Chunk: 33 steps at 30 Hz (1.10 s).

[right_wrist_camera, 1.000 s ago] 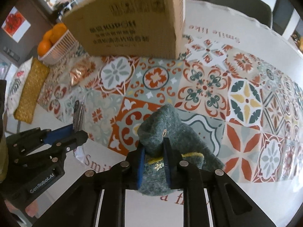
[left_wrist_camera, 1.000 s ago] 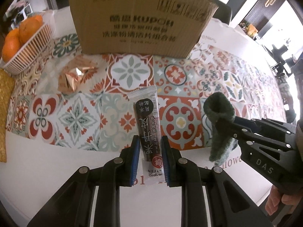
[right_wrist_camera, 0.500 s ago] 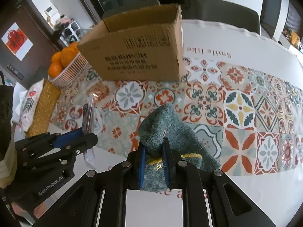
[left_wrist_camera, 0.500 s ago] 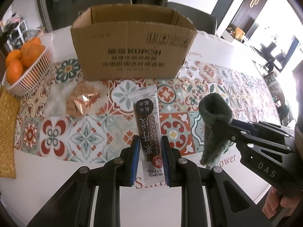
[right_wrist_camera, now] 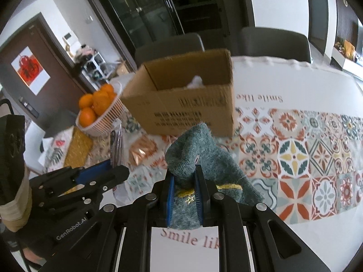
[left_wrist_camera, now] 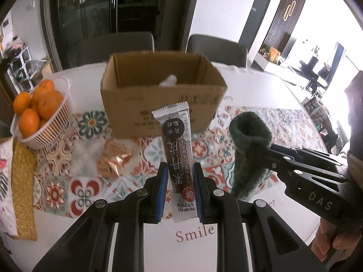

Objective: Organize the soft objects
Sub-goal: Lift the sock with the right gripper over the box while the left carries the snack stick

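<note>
My left gripper (left_wrist_camera: 180, 172) is shut on a long snack packet (left_wrist_camera: 178, 145), silver with a dark label, held upright above the table. My right gripper (right_wrist_camera: 185, 176) is shut on a grey-green wool sock (right_wrist_camera: 195, 156) with a yellow band, also lifted. Each gripper shows in the other's view: the sock (left_wrist_camera: 247, 149) to the right of the packet, the packet (right_wrist_camera: 116, 145) edge-on at the left. An open cardboard box (left_wrist_camera: 163, 95) stands ahead on the table, something white (left_wrist_camera: 169, 81) inside; the box also shows in the right wrist view (right_wrist_camera: 188, 99).
A white basket of oranges (left_wrist_camera: 39, 113) stands left of the box. A copper foil wrapper (left_wrist_camera: 113, 161) and clear plastic (left_wrist_camera: 85, 156) lie on the patterned tile cloth (left_wrist_camera: 283, 122). A yellow woven mat (left_wrist_camera: 21, 181) lies at the left edge. Two chairs (left_wrist_camera: 217, 47) stand behind the table.
Both grippers have risen and tilted up with their loads; the box's open top and white contents now show, and the room beyond is visible.
</note>
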{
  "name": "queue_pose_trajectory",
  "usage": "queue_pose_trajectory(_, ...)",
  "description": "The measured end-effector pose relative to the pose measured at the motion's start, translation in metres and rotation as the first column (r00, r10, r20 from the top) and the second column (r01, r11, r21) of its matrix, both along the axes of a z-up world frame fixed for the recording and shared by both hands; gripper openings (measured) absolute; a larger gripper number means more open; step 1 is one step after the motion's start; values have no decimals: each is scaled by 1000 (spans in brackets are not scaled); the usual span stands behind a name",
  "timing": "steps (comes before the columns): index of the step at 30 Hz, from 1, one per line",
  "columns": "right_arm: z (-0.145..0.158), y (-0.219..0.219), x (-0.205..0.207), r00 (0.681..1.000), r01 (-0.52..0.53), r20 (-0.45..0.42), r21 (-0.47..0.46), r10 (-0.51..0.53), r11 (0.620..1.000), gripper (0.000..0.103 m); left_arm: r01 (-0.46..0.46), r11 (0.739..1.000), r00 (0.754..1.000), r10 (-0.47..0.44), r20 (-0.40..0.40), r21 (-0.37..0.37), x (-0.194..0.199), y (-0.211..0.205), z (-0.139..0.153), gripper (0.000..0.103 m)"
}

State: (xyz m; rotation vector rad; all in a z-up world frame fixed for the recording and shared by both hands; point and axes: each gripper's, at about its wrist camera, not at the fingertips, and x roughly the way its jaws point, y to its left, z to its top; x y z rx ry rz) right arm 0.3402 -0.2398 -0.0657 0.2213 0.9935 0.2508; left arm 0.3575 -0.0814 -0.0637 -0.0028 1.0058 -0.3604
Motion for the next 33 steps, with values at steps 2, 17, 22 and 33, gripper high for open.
queue_pose_trajectory(2,7,2,2,1000,5,19,9,-5,1000,17,-2,1000,1000,2,21,-3,2,3,9,22)
queue_pose_trajectory(17,63,16,29,987,3,158,45,-10,999,17,3,1000,992,-2,129,-13,30,16,60,22)
queue_pose_trajectory(22,75,19,46,984,-5,180,46,-3,999,17,-1,1000,989,2,148,-7,45,17,71,22)
queue_pose_trajectory(33,84,19,91,981,-26,193,45,16,999,17,-15,1000,988,13,152,10,84,19,79,22)
